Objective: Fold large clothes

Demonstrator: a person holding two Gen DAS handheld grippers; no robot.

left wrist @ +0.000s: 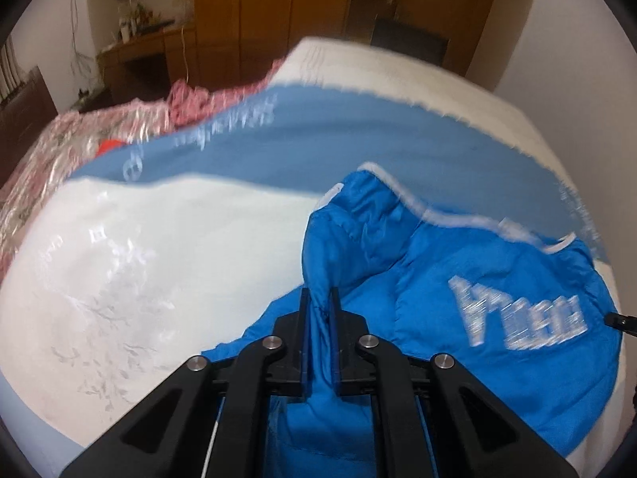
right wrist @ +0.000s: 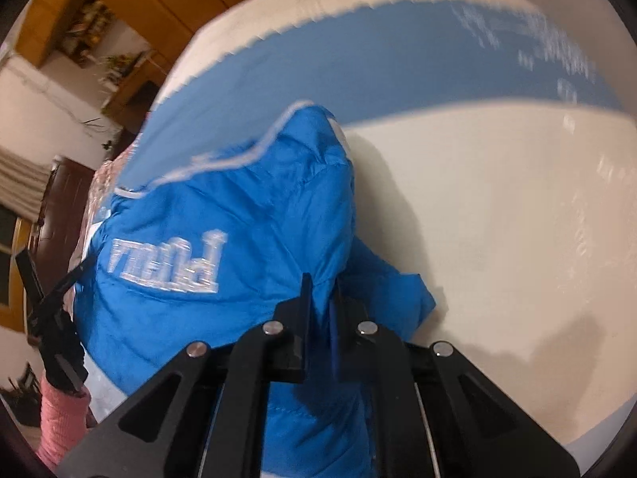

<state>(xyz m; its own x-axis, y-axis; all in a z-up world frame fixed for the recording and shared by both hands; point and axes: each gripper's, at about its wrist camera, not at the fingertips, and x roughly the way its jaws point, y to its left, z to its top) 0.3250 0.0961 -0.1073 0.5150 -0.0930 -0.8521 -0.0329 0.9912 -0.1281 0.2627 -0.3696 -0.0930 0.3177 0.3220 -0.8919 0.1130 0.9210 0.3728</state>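
Note:
A bright blue padded jacket [left wrist: 458, 279] with white lettering and white piping lies bunched on a bed cover. In the left wrist view my left gripper [left wrist: 320, 298] is shut on a fold of the jacket's fabric, which runs up between the two black fingers. In the right wrist view the same blue jacket [right wrist: 239, 215] rises in a hump, and my right gripper [right wrist: 322, 290] is shut on another pinch of its fabric. The left gripper [right wrist: 51, 298] shows at the left edge of the right wrist view, held by a hand in a pink sleeve [right wrist: 59, 418].
The bed cover [left wrist: 159, 247] is white with a wide blue band [left wrist: 358, 135]. A floral quilt in clear plastic [left wrist: 79, 143] and pink cloth [left wrist: 191, 99] lie at its far left. Wooden cupboards [left wrist: 258, 8] and a desk [left wrist: 139, 55] stand behind the bed.

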